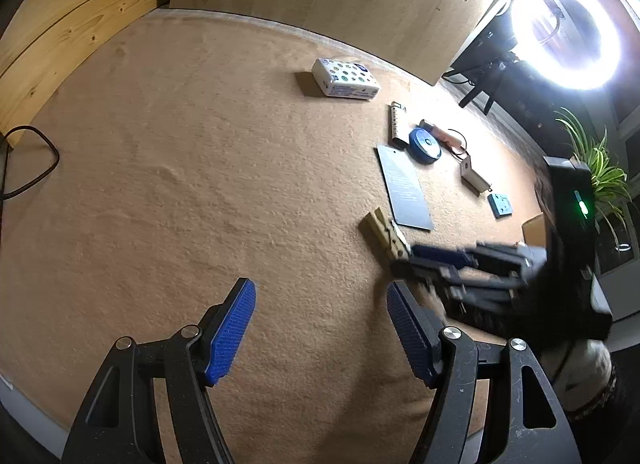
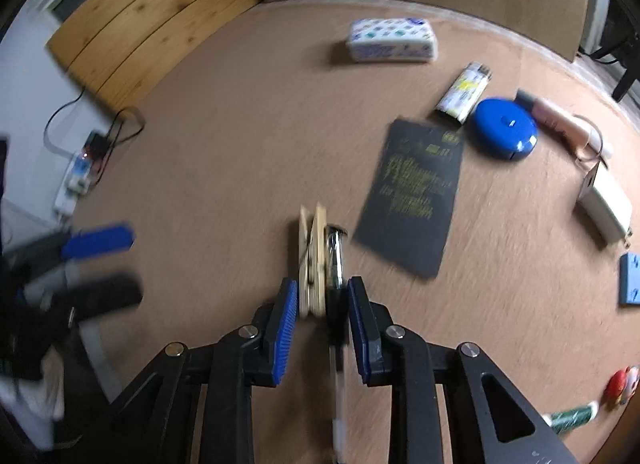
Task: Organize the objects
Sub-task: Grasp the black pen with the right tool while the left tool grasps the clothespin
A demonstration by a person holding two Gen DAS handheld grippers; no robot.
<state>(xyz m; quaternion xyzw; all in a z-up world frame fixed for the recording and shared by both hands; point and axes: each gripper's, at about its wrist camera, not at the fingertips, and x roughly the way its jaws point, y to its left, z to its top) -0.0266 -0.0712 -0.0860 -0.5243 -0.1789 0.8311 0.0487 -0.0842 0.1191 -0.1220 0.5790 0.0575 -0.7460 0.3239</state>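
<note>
Blue-padded, my left gripper (image 1: pixel 320 328) hovers spread wide over bare tan carpet (image 1: pixel 180 184). My right gripper (image 2: pixel 322 304) pinches a wooden clothespin (image 2: pixel 312 260) and a pen (image 2: pixel 337 264) together, just left of the black card (image 2: pixel 412 196).

tan carpeted table (image 1: pixel 180 152), wood panel wall (image 1: pixel 68 24), ring light (image 1: pixel 568 40) (glaring), houseplant (image 1: pixel 596 168).

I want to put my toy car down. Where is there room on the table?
The big bare patch is the left and middle of the brown mat, between the wooden wall panels and the tissue pack. The right side is crowded: lighter, blue round case, black card, white charger and clothespin lie close together.
</note>
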